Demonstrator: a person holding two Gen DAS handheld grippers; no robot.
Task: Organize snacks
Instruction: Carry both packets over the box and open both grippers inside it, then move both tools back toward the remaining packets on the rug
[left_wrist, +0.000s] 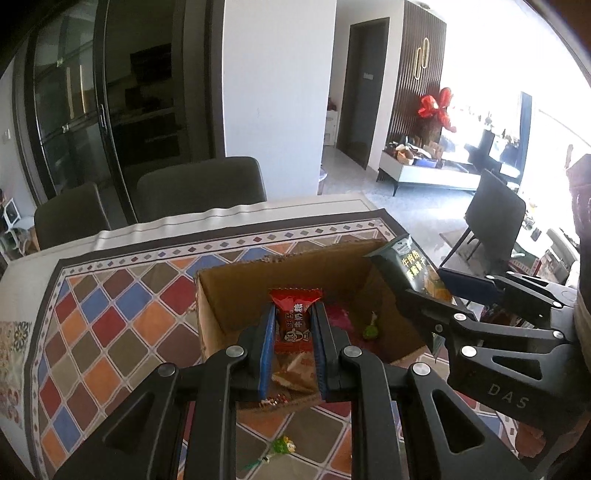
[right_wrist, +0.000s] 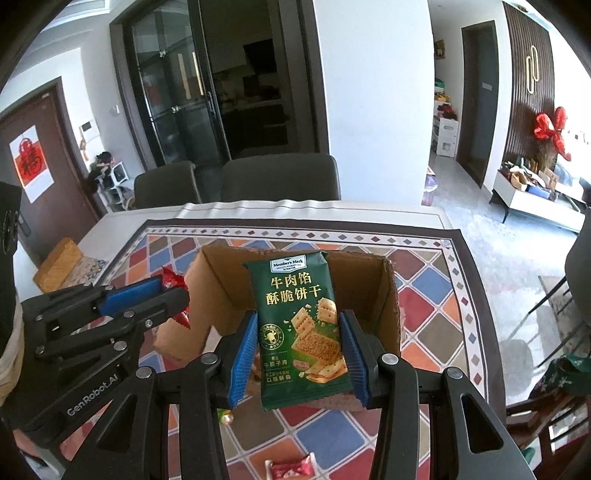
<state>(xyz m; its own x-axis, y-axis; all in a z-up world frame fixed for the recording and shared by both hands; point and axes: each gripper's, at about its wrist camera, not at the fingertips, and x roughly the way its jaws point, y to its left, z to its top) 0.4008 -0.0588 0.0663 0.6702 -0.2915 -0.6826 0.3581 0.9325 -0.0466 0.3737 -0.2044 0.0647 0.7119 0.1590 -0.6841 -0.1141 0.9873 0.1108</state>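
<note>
My left gripper (left_wrist: 293, 317) is shut on a small red candy packet (left_wrist: 294, 325), held over the near wall of an open cardboard box (left_wrist: 236, 295). My right gripper (right_wrist: 298, 328) is shut on a green biscuit packet (right_wrist: 299, 328) with gold lettering, held upright over the same cardboard box (right_wrist: 221, 288). In the left wrist view the right gripper (left_wrist: 424, 286) and its green packet (left_wrist: 410, 266) hang over the box's right wall. The right wrist view shows the left gripper (right_wrist: 173, 291) with the red packet (right_wrist: 173, 280) at the box's left side. A green-wrapped sweet (left_wrist: 370, 330) lies inside the box.
The box stands on a patterned cloth (left_wrist: 122, 314) of coloured diamonds on a white table (right_wrist: 122, 221). Loose sweets lie on the cloth near me: a green one (left_wrist: 282, 445), a red-and-white packet (right_wrist: 291, 467), a small wrapped one (right_wrist: 226, 417). Two dark chairs (left_wrist: 201, 188) stand behind the table.
</note>
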